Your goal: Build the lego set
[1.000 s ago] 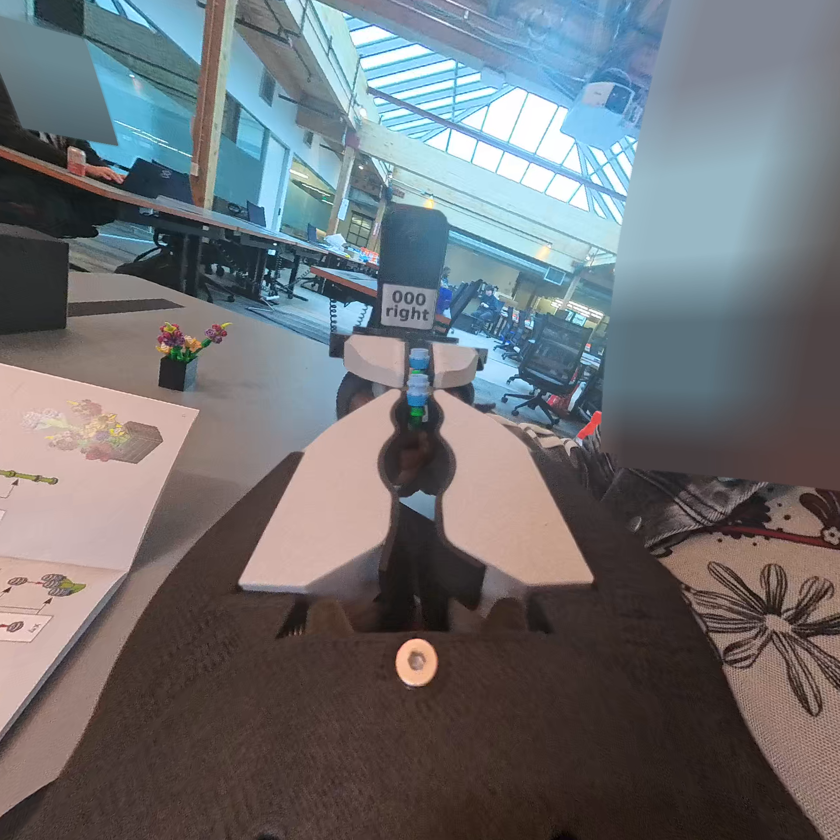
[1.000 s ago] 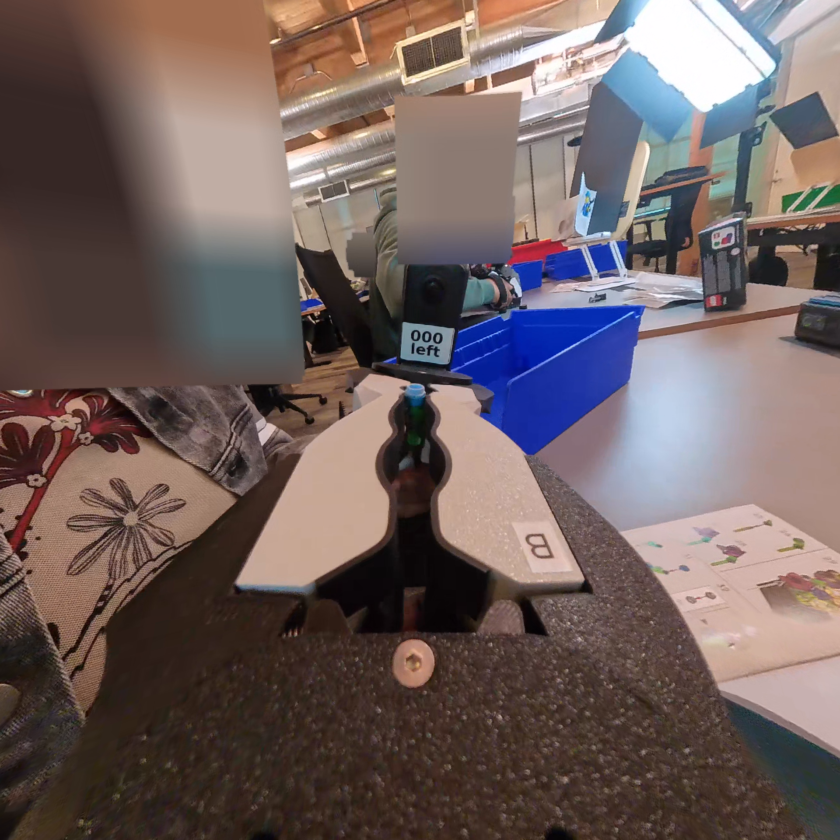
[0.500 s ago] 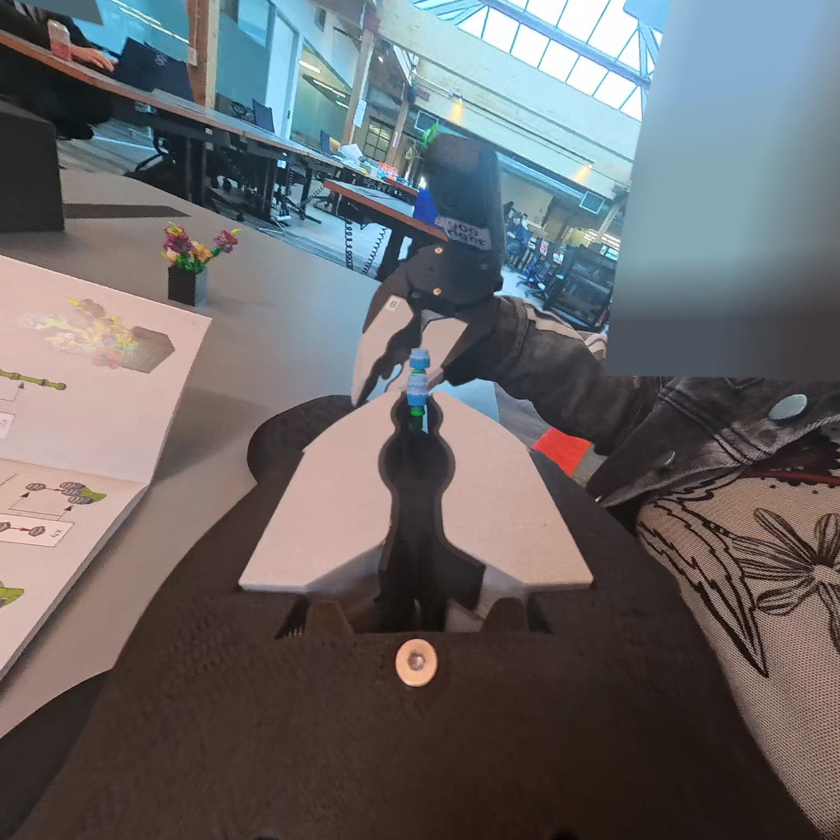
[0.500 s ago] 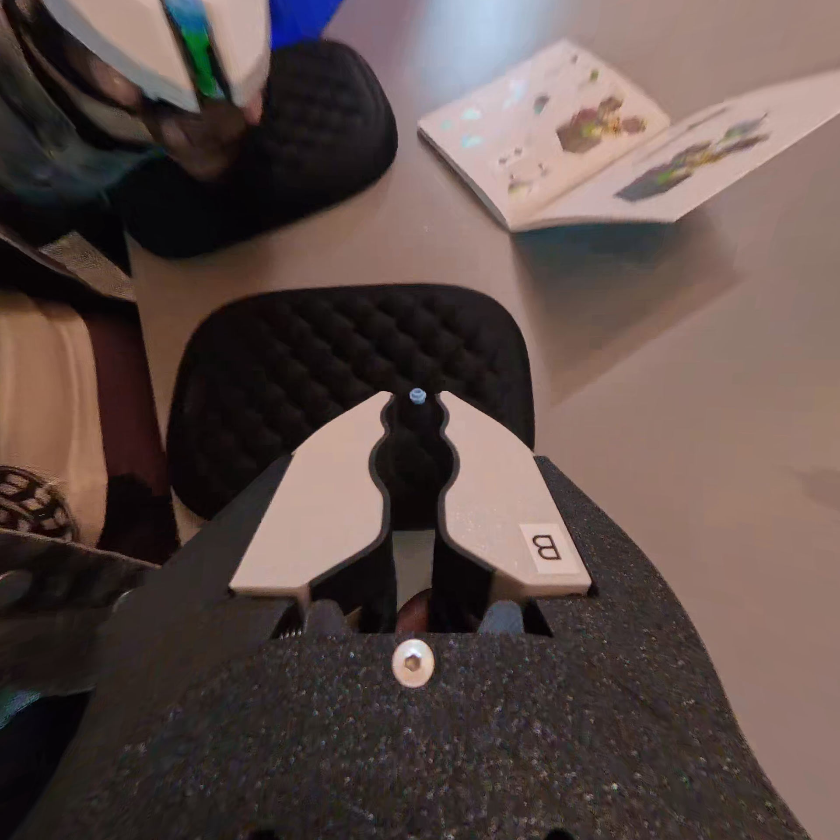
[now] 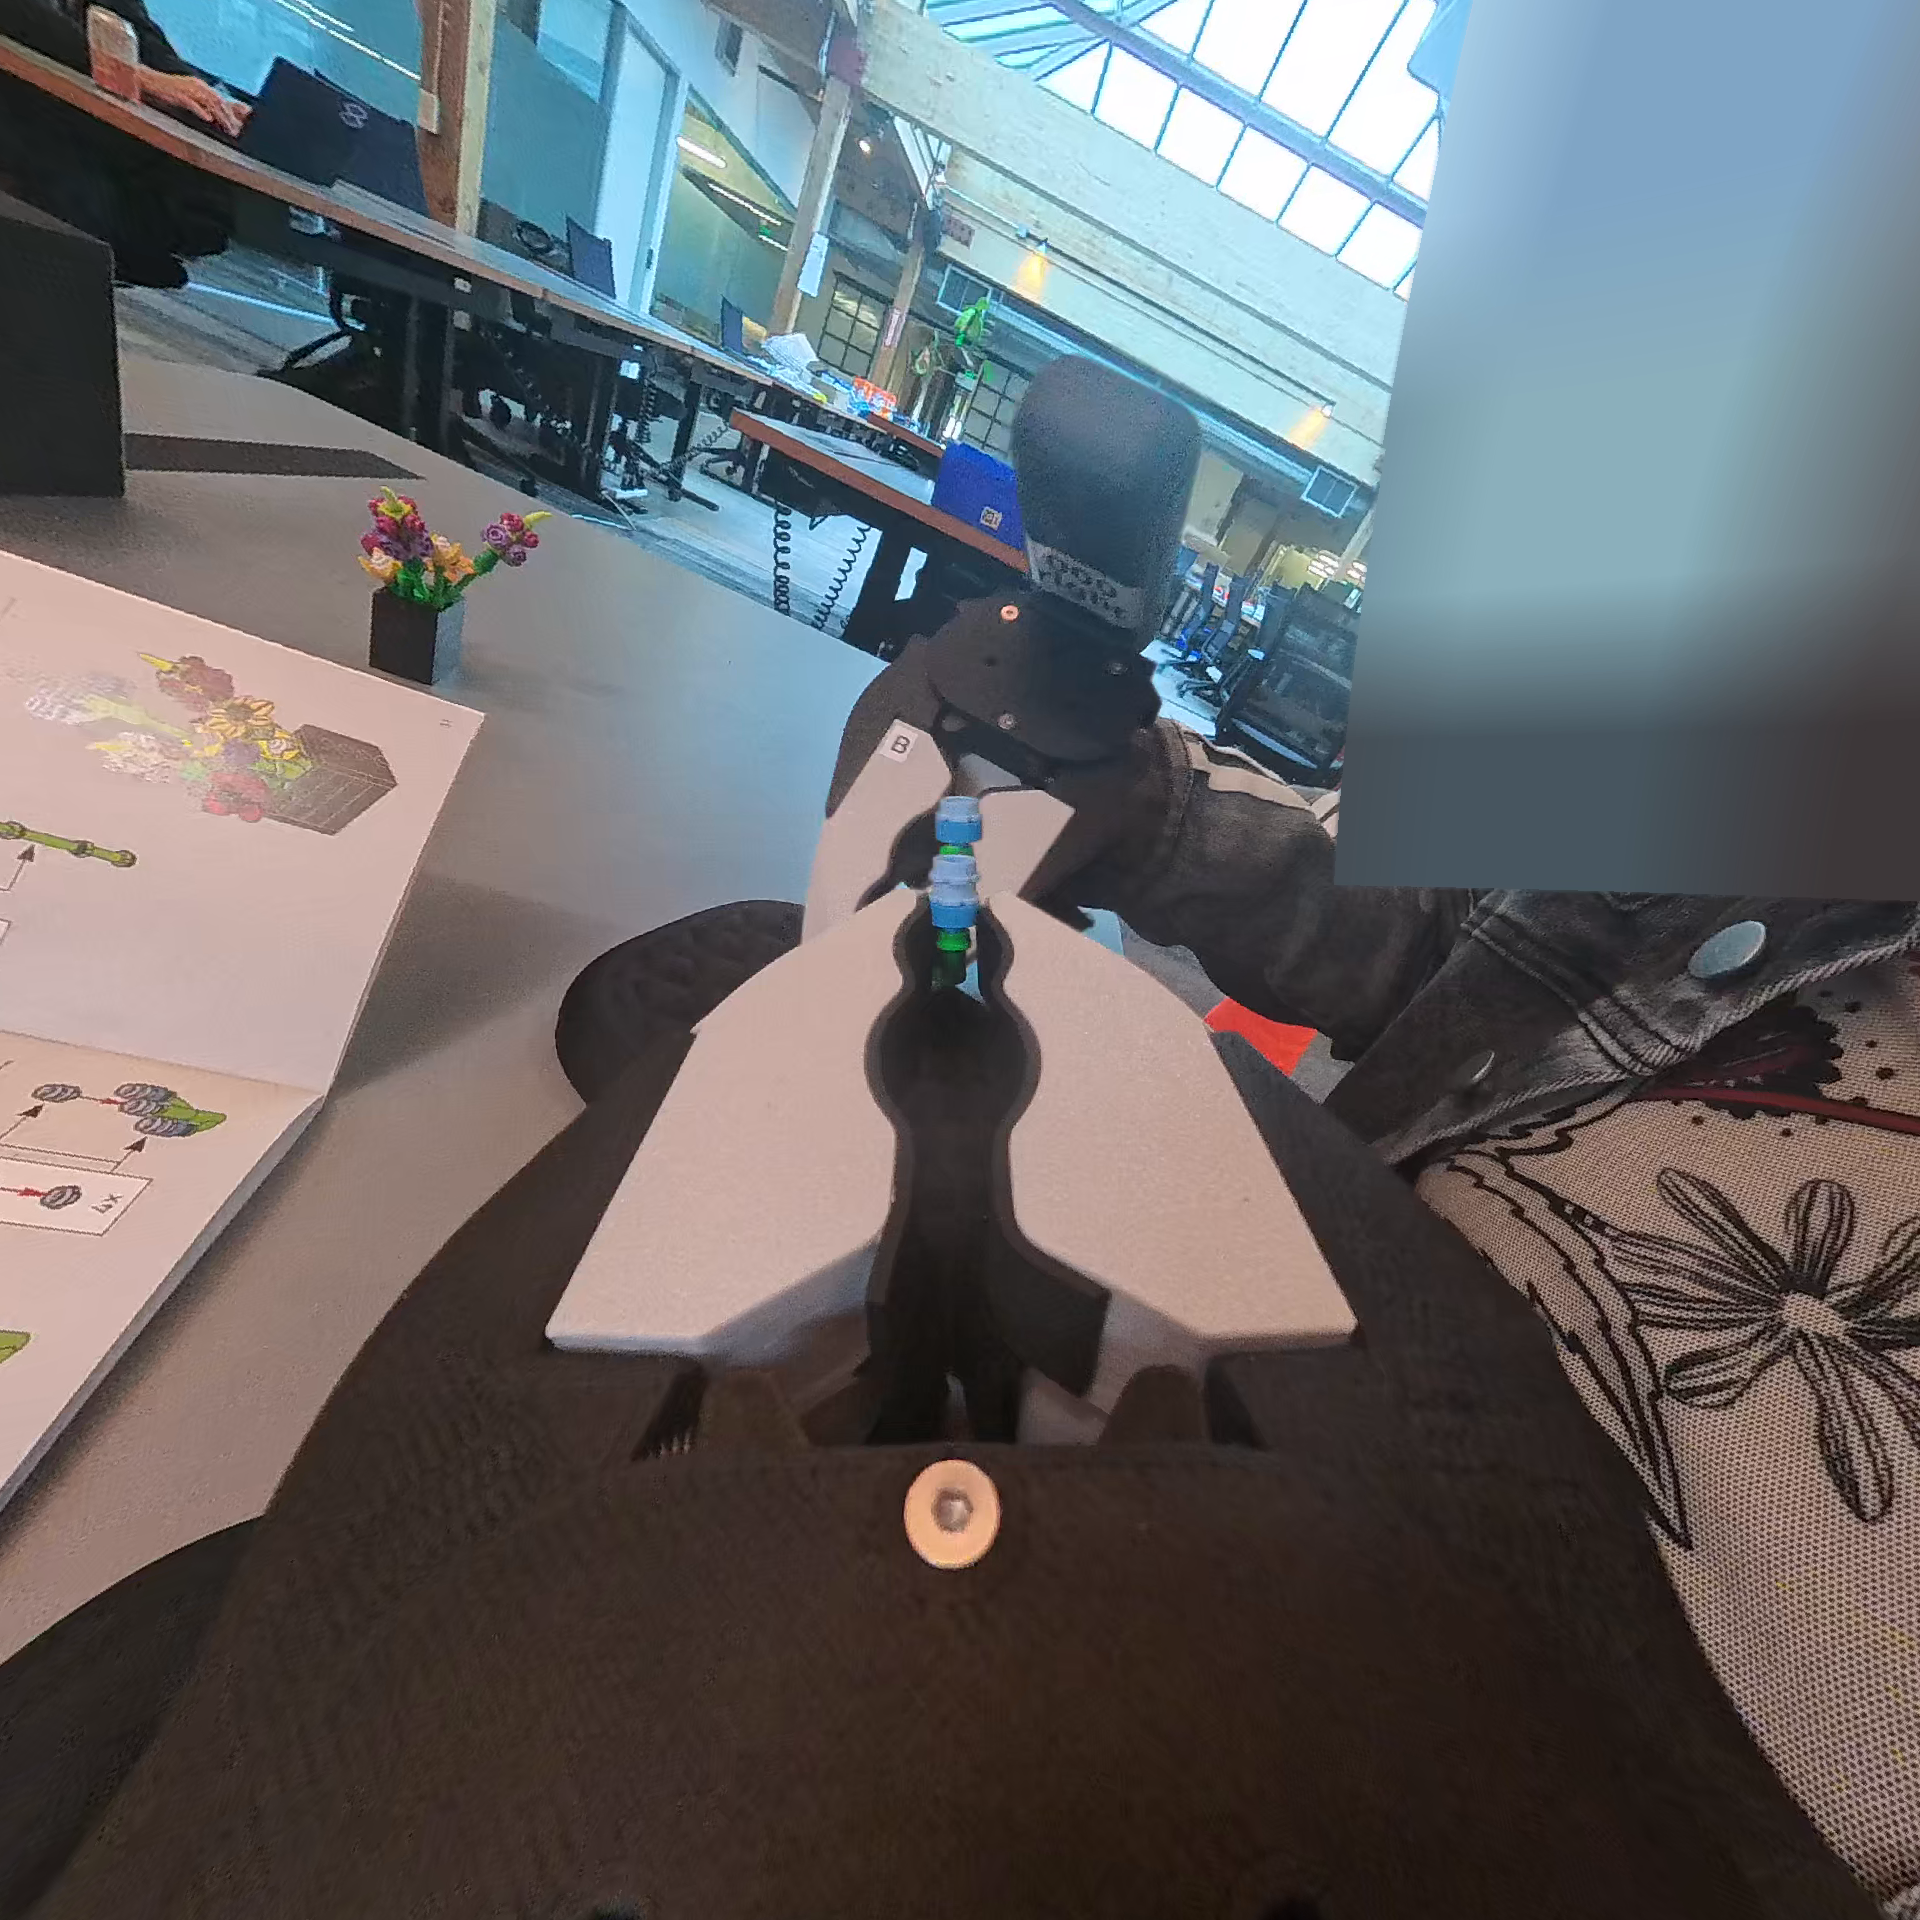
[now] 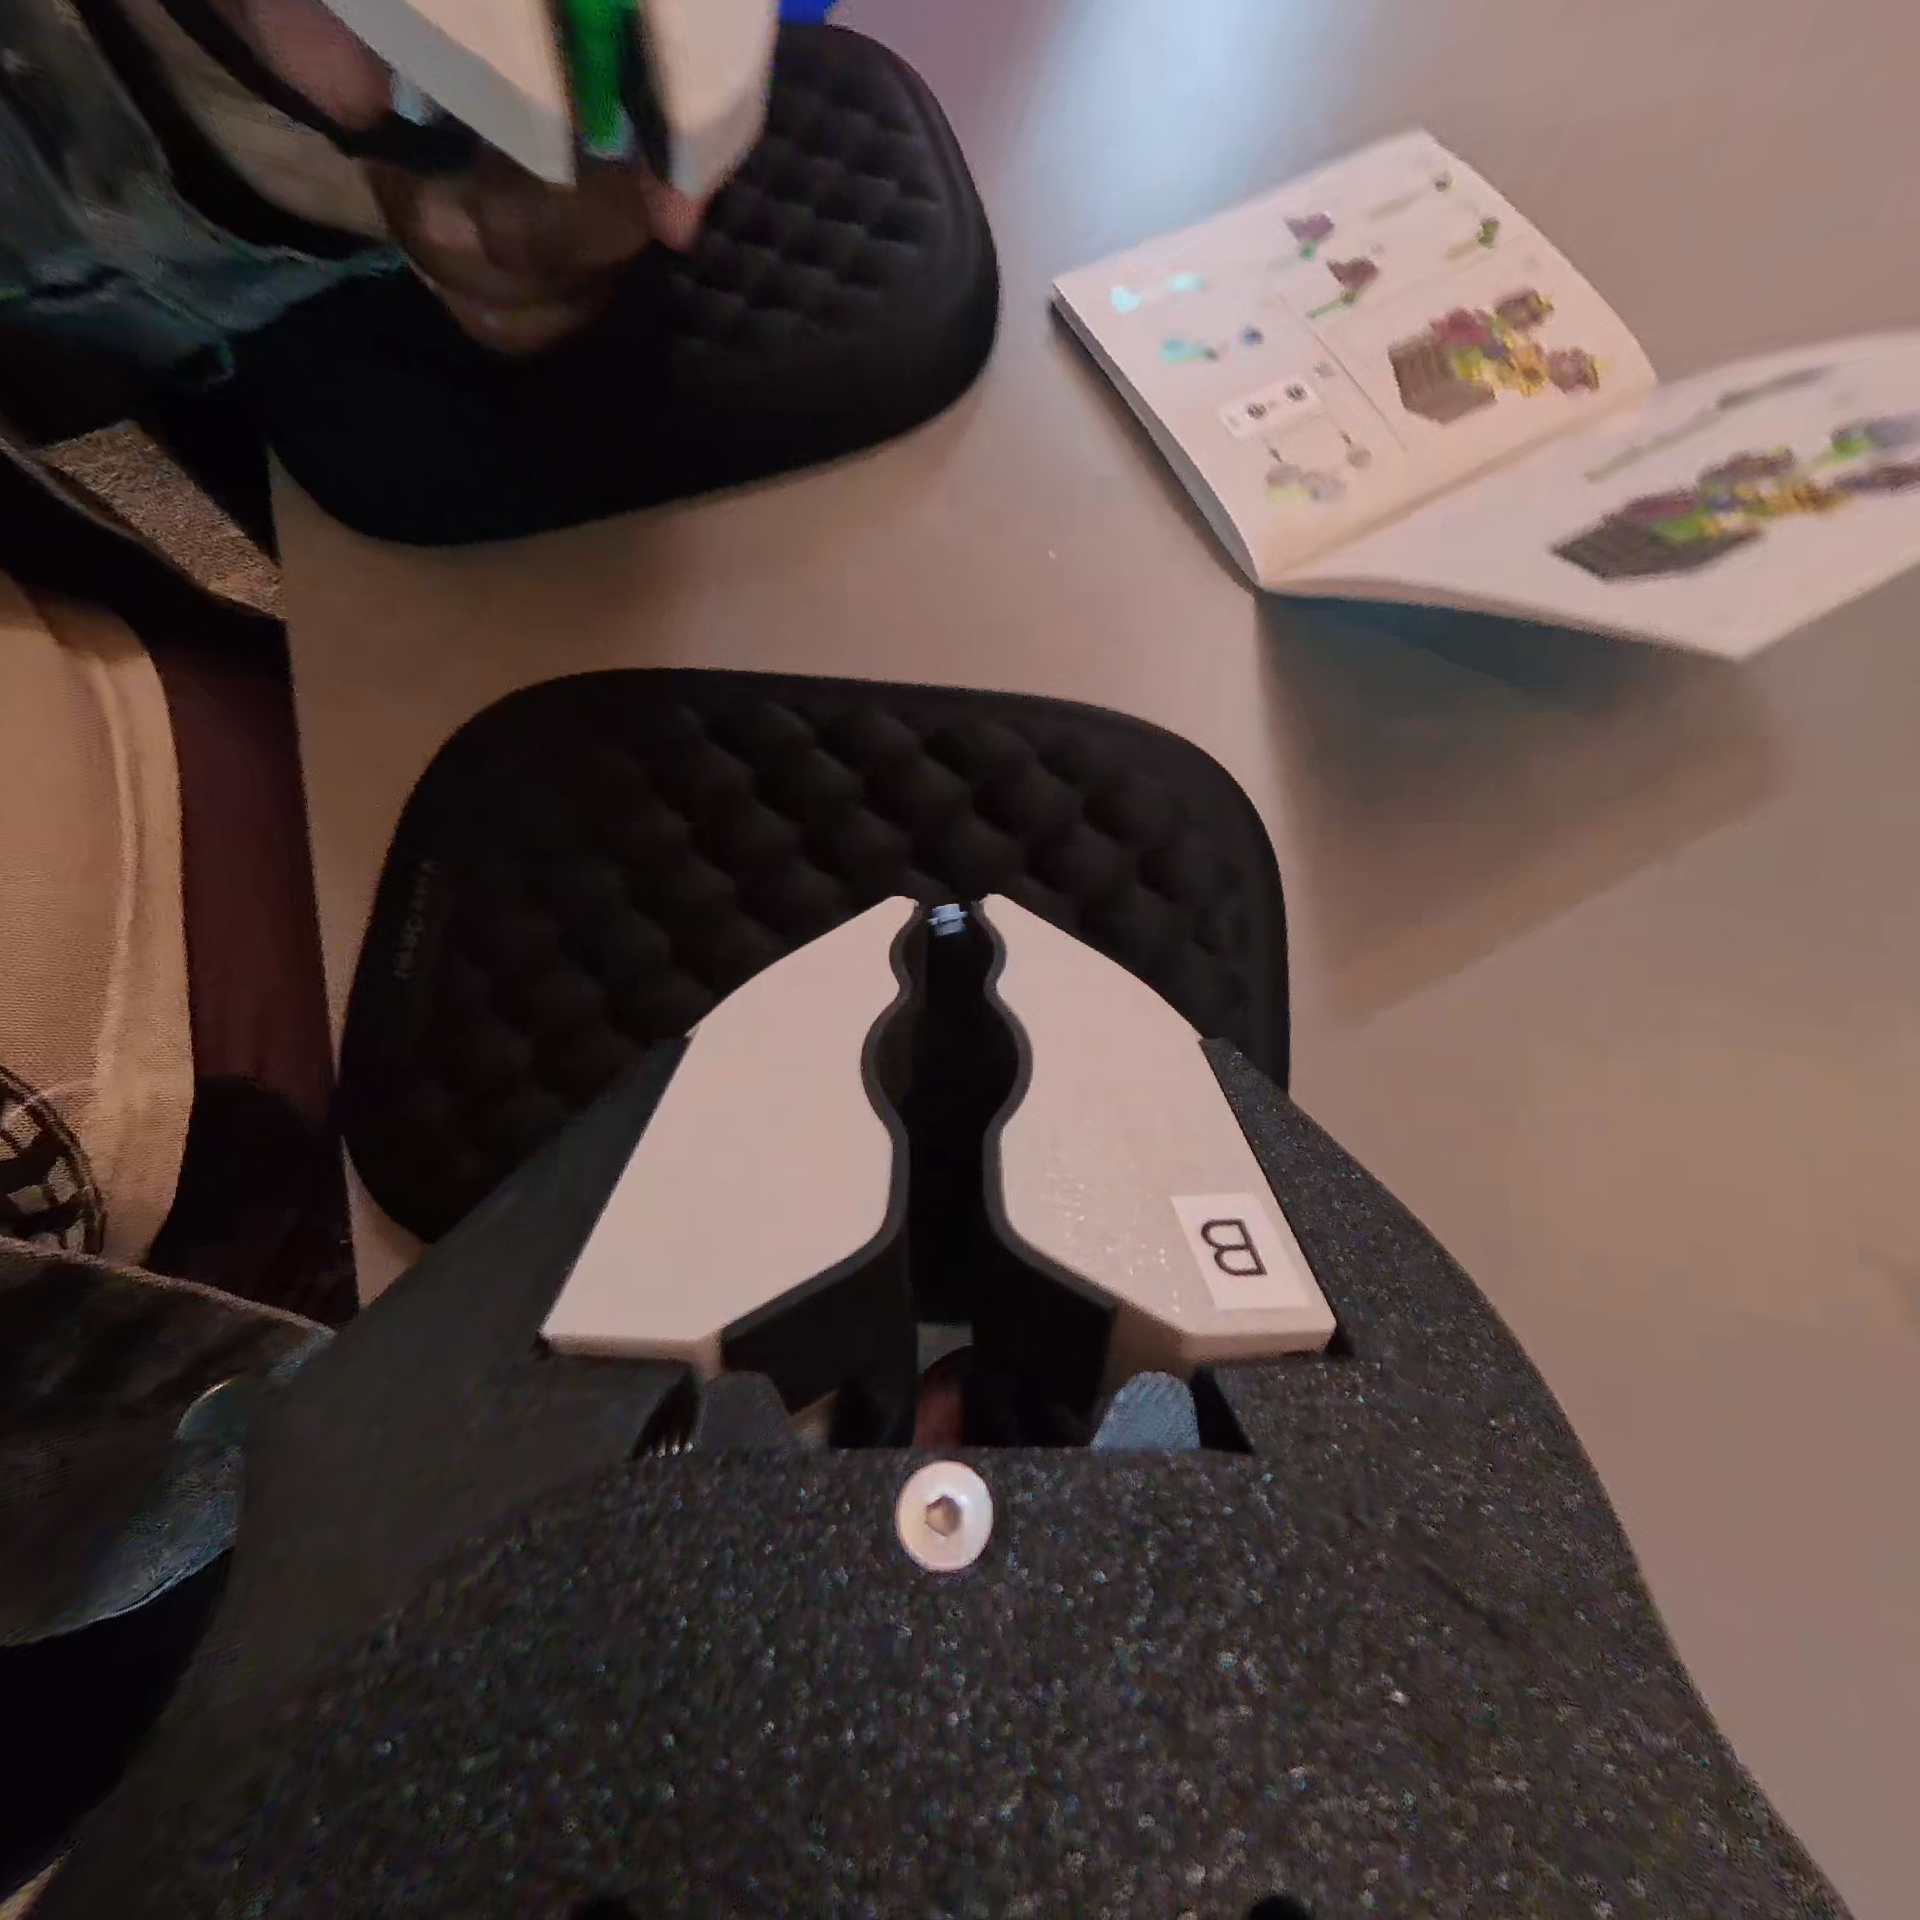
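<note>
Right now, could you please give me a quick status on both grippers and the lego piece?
Left gripper shut on green stem with blue rings. Right gripper pinching a tiny pale piece above black pad. Nothing in the way.

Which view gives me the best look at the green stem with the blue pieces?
Left wrist view: the green stem stands sharp between the left gripper jaws, two blue pieces stacked above. Right wrist view catches only a blurred green strip at the top edge.
</note>
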